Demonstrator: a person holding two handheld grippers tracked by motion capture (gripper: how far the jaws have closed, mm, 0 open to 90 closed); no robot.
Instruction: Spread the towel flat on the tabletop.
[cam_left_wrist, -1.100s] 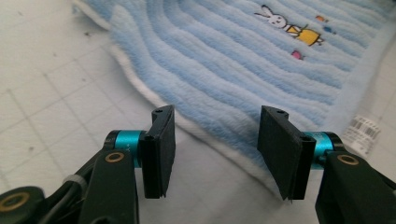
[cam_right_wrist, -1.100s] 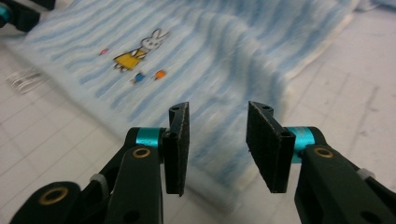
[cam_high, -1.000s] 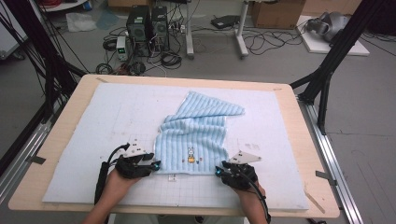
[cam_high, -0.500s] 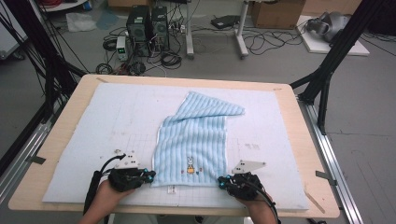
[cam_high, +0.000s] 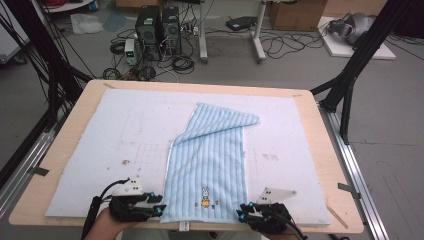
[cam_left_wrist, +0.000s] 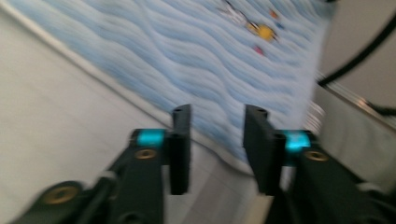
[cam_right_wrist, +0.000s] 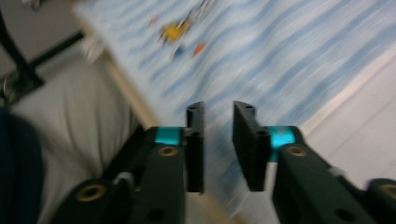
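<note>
1. Both hands sit low at the near edge of the table (cam_high: 65, 150).
2. The left gripper (cam_high: 159, 210) has just opened its jaws; nothing is between them.
3. The right gripper (cam_high: 241, 216) has also just opened.
4. The striped towel (cam_high: 210, 165) lies flat between them, near corners just beside each.

Blue striped towel (cam_high: 210, 165) — flat, far end folded over — rabbit motif near edge.

The striped towel (cam_high: 210, 165) is lying long on the worktop (cam_high: 75, 110), its far end folded over. The left gripper (cam_high: 161, 209) and right gripper (cam_high: 240, 216) are sitting at its near corners.
</note>
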